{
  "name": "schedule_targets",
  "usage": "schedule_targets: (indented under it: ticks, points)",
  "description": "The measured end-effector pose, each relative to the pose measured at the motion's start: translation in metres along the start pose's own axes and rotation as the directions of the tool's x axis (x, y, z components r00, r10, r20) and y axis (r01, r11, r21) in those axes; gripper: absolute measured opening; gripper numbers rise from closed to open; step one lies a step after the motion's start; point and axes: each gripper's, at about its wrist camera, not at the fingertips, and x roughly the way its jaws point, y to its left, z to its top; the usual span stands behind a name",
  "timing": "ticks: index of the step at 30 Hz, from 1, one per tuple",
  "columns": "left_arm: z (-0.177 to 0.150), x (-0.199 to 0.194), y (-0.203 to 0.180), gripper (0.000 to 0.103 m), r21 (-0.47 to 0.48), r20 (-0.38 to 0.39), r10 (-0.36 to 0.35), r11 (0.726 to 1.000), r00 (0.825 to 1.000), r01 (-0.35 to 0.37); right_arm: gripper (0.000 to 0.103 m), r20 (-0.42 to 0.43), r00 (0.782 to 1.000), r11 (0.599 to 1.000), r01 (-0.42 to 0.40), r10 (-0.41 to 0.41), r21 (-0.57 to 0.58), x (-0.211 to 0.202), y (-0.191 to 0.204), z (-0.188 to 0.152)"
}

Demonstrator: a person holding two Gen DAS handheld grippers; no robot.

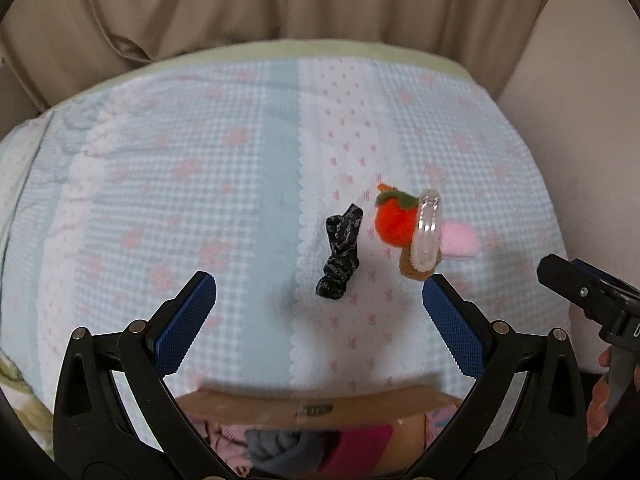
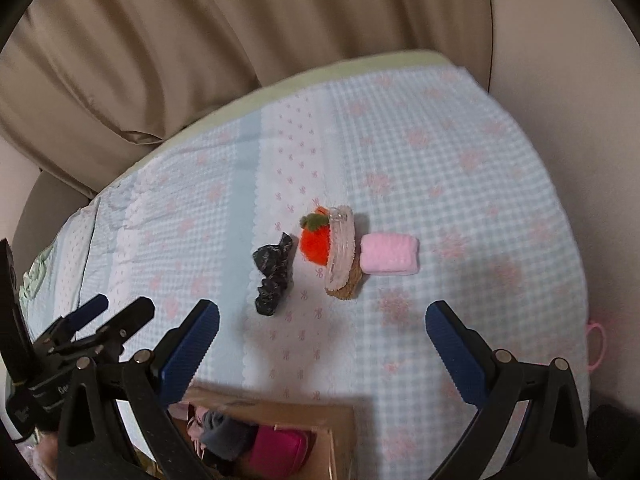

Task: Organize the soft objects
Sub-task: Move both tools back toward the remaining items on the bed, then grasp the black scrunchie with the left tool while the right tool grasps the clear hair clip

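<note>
A dark patterned scrunchie (image 1: pixel 341 261) (image 2: pixel 273 274) lies on the light blue checked bedspread (image 1: pixel 160 184) (image 2: pixel 460 184). Right of it an orange plush persimmon (image 1: pixel 394 220) (image 2: pixel 316 239) leans against a clear ring on a brown woven coaster (image 1: pixel 427 236) (image 2: pixel 341 254). A pink soft block (image 1: pixel 460 242) (image 2: pixel 390 254) lies beyond that. My left gripper (image 1: pixel 320 320) is open and empty, above the near side of the bed. My right gripper (image 2: pixel 322 348) is open and empty too, beside the left one. A cardboard box (image 1: pixel 320 404) (image 2: pixel 280 416) below both holds grey and magenta cloth.
Beige curtains (image 1: pixel 280 0) (image 2: pixel 200 40) hang behind the bed. A wall (image 2: pixel 560 80) is on the right. The right gripper shows at the right edge of the left wrist view (image 1: pixel 592 300); the left gripper shows at the left of the right wrist view (image 2: pixel 92 328).
</note>
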Motion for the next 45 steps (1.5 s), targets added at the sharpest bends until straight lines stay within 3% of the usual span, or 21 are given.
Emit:
schedule_targets:
  ticks: [3,11,13,19,22,24,26,28,31,35,45]
  points:
    - [0.002,0.031,-0.007,0.103,0.031,-0.037,0.007,1.0,0.999,-0.006,0.096,-0.043,0.999,0.999,-0.012,0.014,0.034,0.028,-0.009,0.006]
    - [0.003,0.103,-0.02,0.103,0.095,-0.114,-0.019,0.995,0.993,0.03,0.092,-0.14,0.989,0.99,-0.025,0.045,0.14,0.103,-0.032,0.015]
    - [0.003,0.123,-0.022,0.1,0.108,-0.14,-0.027,0.993,0.99,0.042,0.084,-0.168,0.984,0.987,-0.025,0.052,0.158,0.122,-0.035,0.015]
    - [-0.003,0.175,-0.025,0.092,0.143,-0.208,-0.044,0.987,0.977,0.075,0.082,-0.222,0.974,0.984,-0.01,0.05,0.178,0.171,-0.037,0.014]
    - [-0.004,0.194,-0.028,0.085,0.162,-0.232,-0.051,0.983,0.971,0.091,0.07,-0.242,0.969,0.981,-0.005,0.053,0.194,0.191,-0.038,0.013]
    - [-0.005,0.203,-0.029,0.084,0.173,-0.243,-0.052,0.98,0.968,0.097,0.069,-0.255,0.965,0.98,-0.001,0.053,0.199,0.2,-0.038,0.013]
    - [-0.005,0.21,-0.03,0.077,0.178,-0.247,-0.056,0.979,0.967,0.102,0.064,-0.262,0.964,0.977,0.005,0.052,0.211,0.208,-0.038,0.012]
    - [-0.005,0.217,-0.03,0.048,0.171,-0.266,-0.069,0.978,0.961,0.118,0.053,-0.27,0.962,0.977,0.01,0.048,0.211,0.215,-0.037,0.012]
    - [-0.007,0.222,-0.029,0.036,0.154,-0.282,-0.103,0.976,0.954,0.151,0.036,-0.272,0.962,0.979,0.021,0.037,0.204,0.218,-0.035,0.013]
    - [-0.009,0.22,-0.032,0.033,0.177,-0.273,-0.098,0.973,0.957,0.15,0.035,-0.275,0.96,0.977,0.02,0.04,0.212,0.219,-0.036,0.014]
    - [0.002,0.191,-0.023,0.032,0.13,-0.225,-0.125,0.979,0.966,0.157,0.033,-0.239,0.969,0.977,-0.012,0.065,0.215,0.203,-0.036,0.016]
